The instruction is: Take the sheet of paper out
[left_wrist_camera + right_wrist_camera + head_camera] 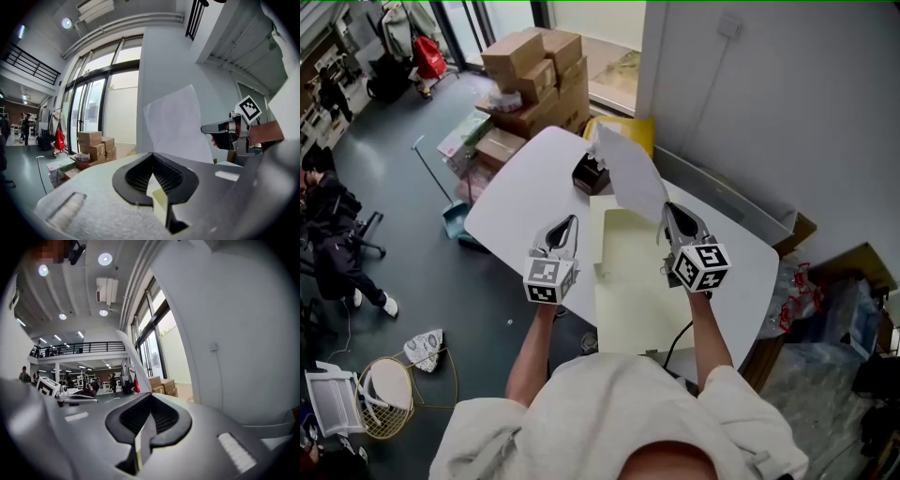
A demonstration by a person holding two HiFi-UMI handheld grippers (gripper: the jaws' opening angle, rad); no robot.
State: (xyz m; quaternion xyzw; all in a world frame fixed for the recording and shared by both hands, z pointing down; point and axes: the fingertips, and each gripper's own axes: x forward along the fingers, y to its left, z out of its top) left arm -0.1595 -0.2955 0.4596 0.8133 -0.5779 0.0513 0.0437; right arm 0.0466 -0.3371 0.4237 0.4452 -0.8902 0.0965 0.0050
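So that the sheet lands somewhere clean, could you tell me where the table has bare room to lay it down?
The bare white table left of the yellow folder, near the left gripper, is widest. A strip lies right of the folder, by the right gripper holding the sheet of paper. The far end is crowded by the black box.

Both forearms reach forward side by side, grippers about level, marker cubes facing up. The left gripper (570,223) has its jaws closed on an edge of the yellow folder (160,203). The right gripper (668,210) has its jaws pinched tight on the sheet of paper (633,173).
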